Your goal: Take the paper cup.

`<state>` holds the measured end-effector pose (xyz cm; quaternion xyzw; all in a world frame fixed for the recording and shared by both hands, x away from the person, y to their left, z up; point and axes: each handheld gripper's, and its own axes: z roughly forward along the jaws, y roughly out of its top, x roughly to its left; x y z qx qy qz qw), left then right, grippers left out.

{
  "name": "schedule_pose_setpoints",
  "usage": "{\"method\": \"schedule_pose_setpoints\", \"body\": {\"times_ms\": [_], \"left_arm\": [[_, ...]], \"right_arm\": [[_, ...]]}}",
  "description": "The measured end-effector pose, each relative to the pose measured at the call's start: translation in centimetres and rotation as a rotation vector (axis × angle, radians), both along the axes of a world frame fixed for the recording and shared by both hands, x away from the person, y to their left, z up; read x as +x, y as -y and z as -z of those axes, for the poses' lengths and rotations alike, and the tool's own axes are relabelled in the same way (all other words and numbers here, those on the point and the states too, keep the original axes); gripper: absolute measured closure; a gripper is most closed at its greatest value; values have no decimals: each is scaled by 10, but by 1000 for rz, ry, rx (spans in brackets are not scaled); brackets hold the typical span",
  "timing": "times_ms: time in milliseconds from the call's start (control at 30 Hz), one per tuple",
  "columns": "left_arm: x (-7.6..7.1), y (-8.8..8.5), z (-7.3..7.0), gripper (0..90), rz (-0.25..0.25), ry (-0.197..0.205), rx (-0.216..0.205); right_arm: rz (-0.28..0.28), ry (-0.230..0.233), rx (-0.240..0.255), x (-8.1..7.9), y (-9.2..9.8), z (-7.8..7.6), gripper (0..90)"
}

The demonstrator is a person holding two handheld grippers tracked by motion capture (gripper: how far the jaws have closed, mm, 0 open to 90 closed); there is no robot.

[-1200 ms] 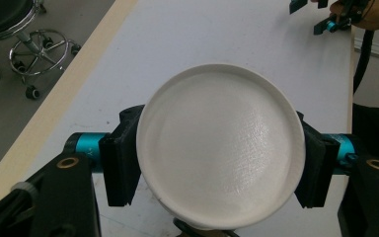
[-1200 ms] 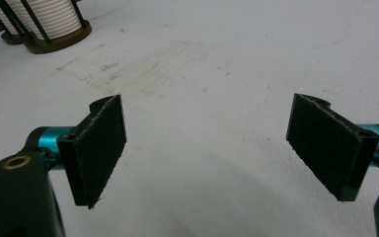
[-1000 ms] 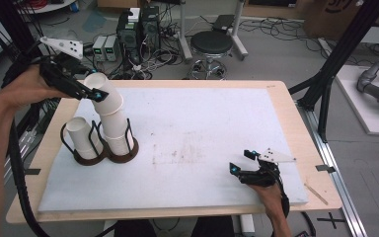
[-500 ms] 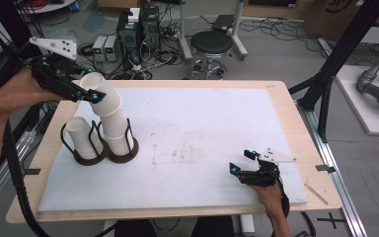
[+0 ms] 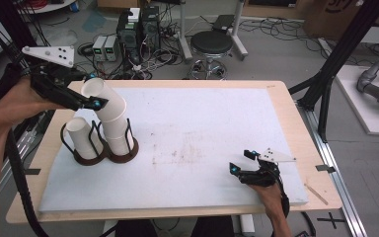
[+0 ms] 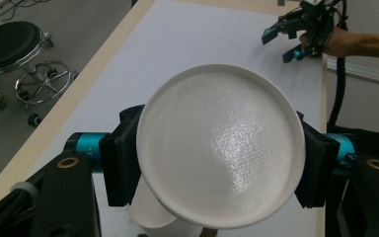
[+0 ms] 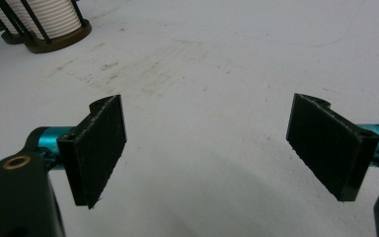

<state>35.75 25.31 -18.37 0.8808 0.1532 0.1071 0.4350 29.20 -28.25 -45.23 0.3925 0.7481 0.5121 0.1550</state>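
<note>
- Left gripper (image 5: 96,103): jaws clamped on the sides of the top paper cup (image 5: 98,94), seen end-on in the left gripper view as a white disc (image 6: 222,148) squeezed between the pads.
- Held cup: tilted toward ten o'clock, its lower end still nested in the cup stack (image 5: 116,131) that stands in the right-hand wire holder (image 5: 123,155), at about nine o'clock on the white table mat (image 5: 202,128).
- Second holder (image 5: 81,143): just beside the first, at its nine o'clock, with a shorter stack.
- Right gripper (image 5: 242,160): jaws wide apart with nothing between them, resting on the mat at about five o'clock, well apart from the cups.
- Risk: the slanted pull may drag a second cup along or tip the light holder; a hard squeeze may crumple the thin wall.
- Change from the earlier frame: the left gripper has shifted slightly toward ten o'clock and the cup leans further; the right gripper is unmoved.
</note>
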Motion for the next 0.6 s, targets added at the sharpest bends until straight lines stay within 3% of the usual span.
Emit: {"method": "schedule_pose_setpoints", "body": {"times_ms": [300, 600], "left_arm": [[-15, 2, 6, 328, 11, 11, -7], [-32, 9, 21, 327, 26, 10, -36]], "right_arm": [[0, 5, 1, 0, 0, 0, 158], [2, 8, 2, 0, 1, 0, 158]]}}
